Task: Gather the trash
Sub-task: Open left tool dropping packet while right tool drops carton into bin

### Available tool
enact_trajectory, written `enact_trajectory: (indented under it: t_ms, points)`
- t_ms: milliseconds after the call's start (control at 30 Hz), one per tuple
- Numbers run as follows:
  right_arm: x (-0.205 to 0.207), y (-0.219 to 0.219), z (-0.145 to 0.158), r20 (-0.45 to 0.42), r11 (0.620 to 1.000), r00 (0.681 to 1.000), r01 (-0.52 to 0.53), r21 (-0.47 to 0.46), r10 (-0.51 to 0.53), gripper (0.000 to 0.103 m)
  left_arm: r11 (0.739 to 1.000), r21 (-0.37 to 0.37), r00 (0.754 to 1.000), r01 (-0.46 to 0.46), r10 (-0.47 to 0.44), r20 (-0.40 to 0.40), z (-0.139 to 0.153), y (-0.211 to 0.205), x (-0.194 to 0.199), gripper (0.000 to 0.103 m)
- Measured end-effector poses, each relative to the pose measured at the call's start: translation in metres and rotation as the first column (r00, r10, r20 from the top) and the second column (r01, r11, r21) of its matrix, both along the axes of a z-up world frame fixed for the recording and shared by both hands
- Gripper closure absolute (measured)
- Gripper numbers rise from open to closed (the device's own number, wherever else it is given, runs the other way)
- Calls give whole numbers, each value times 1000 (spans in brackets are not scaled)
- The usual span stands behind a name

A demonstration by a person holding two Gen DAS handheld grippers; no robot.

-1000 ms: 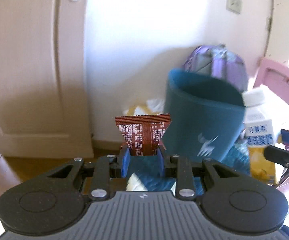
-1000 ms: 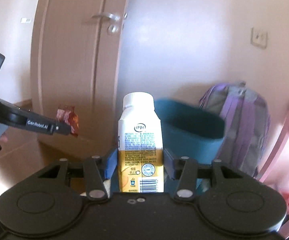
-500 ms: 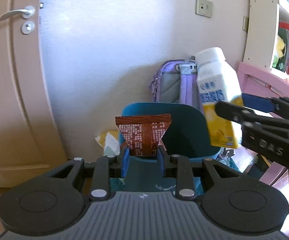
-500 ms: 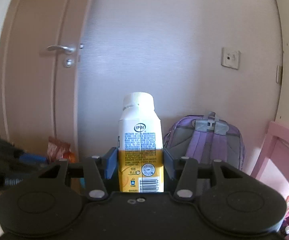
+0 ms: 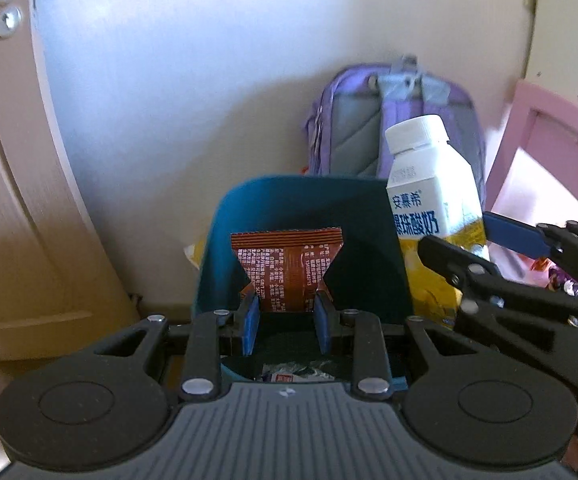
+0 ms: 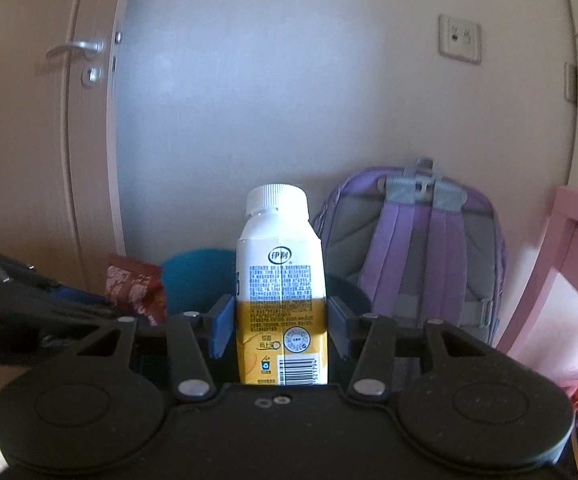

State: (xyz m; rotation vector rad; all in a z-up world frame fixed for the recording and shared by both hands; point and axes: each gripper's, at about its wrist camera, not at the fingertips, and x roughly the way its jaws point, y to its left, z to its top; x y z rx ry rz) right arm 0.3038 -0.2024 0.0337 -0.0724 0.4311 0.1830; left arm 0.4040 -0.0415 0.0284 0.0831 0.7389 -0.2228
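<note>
L gripper (image 5: 287, 322): blue pads narrow, pinching the bottom edge of a brown snack wrapper (image 5: 287, 266), which stands upright w/ white print facing the camera. Wrapper sits over the open mouth of a teal bin (image 5: 225, 240); some crumpled trash (image 5: 289, 374) shows low inside the bin, between the fingers, too small to say what it is. R gripper (image 6: 279, 330): pads set against both sides of a milk bottle (image 6: 279, 284), gripped at its yellow lower half, white cap up, barcode toward the camera. In the L view the bottle (image 5: 429, 200) is upright w/ a slight tilt, held just beside the bin's right rim, at or a bit above rim level; whether it touches the rim, can't tell. R gripper's black linkage (image 5: 521, 292) comes in from the right edge, one blue pad (image 5: 513, 232) visible behind the bottle. In the R view the wrapper (image 6: 135, 288) appears at left next to the bin's rim (image 6: 197, 276), w/ the L gripper's dark body (image 6: 29, 312) blurred at the left edge. Purple backpack (image 6: 413, 256) leans against the white wall (image 6: 289, 100) behind the bin. Wood door (image 6: 41, 140) w/ metal handle at left, wall socket (image 6: 460, 39) upper right, pink furniture (image 6: 569, 264) at right. Yellowish scrap (image 5: 195, 252) on the floor just left of the bin.
</note>
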Motion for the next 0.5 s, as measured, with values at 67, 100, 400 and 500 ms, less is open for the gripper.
enact_trajectory:
  t_ms: [67, 100, 400, 500]
  points:
    - [8, -1, -7, -43, 1000, 999, 4, -18, -5, 55, 1000, 8, 1000, -3, 3, -18, -8, -2, 9, 75]
    - [9, -1, -9, -62, 1000, 998, 4, -21, -5, 55, 1000, 15, 1000, -6, 6, -25, -12, -3, 12, 75]
    - [16, 2, -22, -145, 999, 989, -16, -48, 9, 54, 999, 50, 994, -3, 8, -112, -36, -9, 26, 75]
    - [16, 3, -23, -160, 999, 987, -20, -46, 13, 54, 997, 79, 992, -8, 18, -125, -40, -13, 29, 74]
